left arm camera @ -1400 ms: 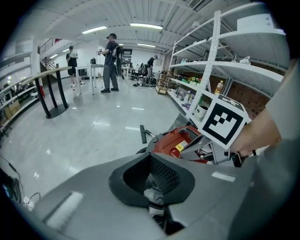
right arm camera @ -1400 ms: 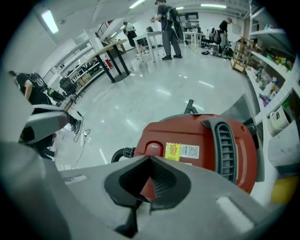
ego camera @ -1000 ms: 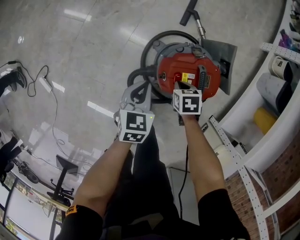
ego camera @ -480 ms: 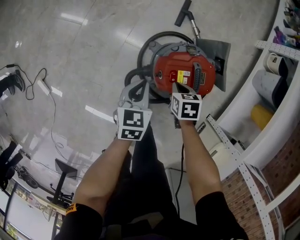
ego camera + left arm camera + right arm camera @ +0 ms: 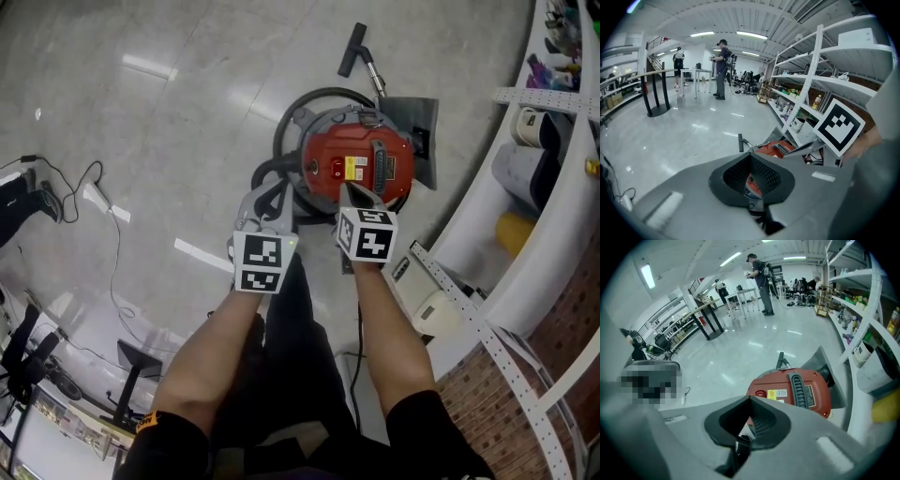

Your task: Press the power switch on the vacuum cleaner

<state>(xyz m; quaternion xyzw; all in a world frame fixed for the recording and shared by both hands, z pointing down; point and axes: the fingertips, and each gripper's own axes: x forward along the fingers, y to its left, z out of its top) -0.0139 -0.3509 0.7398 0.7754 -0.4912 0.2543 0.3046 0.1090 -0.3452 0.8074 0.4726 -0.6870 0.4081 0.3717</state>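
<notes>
The red vacuum cleaner [image 5: 361, 161] sits on the floor in the upper centre of the head view, with its power switch [image 5: 336, 169] on top. Just below it, the left gripper [image 5: 279, 183] and right gripper [image 5: 349, 189] each have their jaws closed together and hold nothing.

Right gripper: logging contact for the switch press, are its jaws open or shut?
Shut: on the right gripper, the jaws meet at their tips, nothing between them.
</notes>
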